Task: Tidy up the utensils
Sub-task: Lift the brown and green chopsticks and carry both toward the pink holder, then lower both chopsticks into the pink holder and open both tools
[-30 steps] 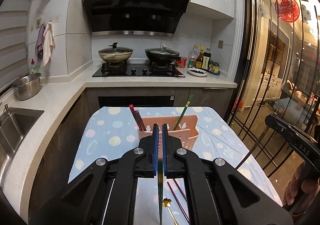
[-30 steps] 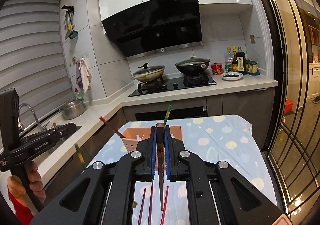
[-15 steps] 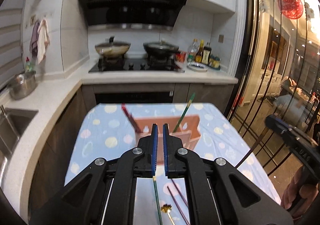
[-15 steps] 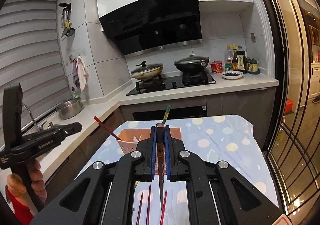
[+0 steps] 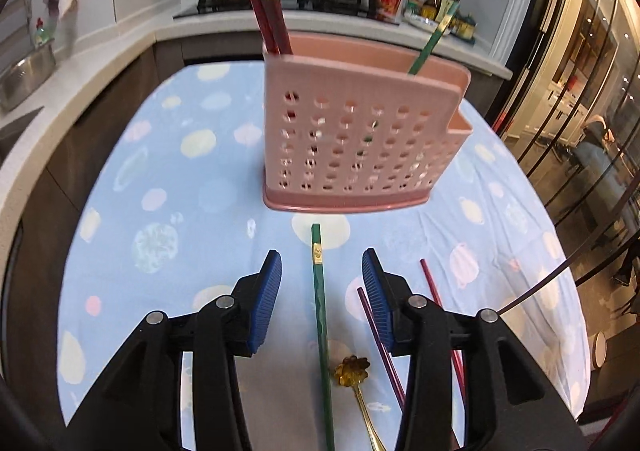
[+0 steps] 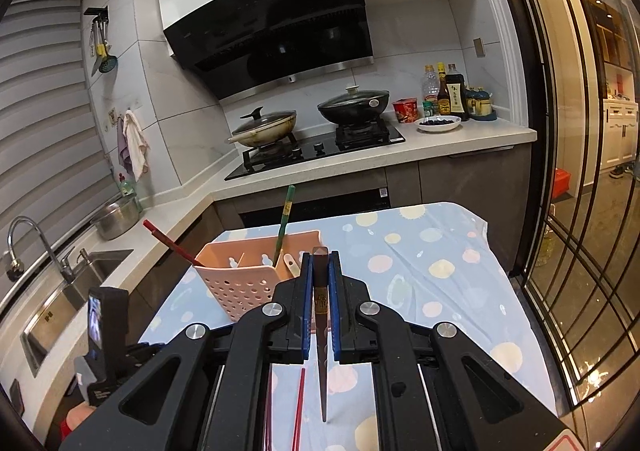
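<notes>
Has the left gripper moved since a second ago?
Yes. The left gripper has opened and dropped toward the table; the pink utensil holder now looms above its fingers, and the green chopstick lies released between them.

Left gripper [image 5: 322, 275] agape over green chopstick [image 5: 321, 315].

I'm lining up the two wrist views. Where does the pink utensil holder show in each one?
Left wrist: the holder fills the upper centre, its perforated front facing the camera, beyond the open left tool.
Right wrist: the holder sits left of centre, partly behind the right tool.
Shared landmark: the green chopstick standing in it, also in the left view.
</notes>
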Motion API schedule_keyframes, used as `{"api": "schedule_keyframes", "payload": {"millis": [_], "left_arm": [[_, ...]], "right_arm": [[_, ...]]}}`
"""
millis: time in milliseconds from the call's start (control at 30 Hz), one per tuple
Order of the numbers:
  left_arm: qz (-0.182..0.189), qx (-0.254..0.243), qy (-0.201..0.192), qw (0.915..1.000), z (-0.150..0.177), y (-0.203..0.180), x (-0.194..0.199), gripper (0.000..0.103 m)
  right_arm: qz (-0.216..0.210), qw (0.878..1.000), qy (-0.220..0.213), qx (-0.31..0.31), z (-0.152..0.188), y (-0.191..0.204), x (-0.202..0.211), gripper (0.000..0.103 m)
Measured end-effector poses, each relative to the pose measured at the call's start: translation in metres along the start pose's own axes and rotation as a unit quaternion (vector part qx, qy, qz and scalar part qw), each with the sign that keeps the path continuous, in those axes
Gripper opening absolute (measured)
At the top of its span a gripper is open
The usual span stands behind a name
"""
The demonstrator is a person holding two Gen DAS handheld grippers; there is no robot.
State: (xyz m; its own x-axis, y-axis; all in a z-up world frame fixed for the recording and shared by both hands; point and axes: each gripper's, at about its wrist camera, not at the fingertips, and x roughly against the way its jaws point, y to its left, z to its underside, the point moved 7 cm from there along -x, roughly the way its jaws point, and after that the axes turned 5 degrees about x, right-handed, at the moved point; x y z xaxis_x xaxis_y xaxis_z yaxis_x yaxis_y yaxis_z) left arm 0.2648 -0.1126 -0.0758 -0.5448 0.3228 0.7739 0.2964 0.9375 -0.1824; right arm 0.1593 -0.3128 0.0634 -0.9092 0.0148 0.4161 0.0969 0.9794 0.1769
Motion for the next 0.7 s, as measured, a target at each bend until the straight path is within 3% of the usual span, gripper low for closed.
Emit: {"api": "schedule_keyframes", "payload": {"millis": [367, 700], "left_arm": [[-0.015, -0.009, 0.057, 0.9982, 0.006, 0.001, -0.067, 0.038], [-0.013, -0.013, 0.069, 0.9974, 0.006, 0.003, -0.081, 0.007]], "right_arm": [[-0.014, 1.000, 0.016, -0.011, -0.011, -0.002, -0.041, 0.007], [-0.019, 1.000, 0.021, -0.012, -0.013, 0.000, -0.052, 0.007]]}}
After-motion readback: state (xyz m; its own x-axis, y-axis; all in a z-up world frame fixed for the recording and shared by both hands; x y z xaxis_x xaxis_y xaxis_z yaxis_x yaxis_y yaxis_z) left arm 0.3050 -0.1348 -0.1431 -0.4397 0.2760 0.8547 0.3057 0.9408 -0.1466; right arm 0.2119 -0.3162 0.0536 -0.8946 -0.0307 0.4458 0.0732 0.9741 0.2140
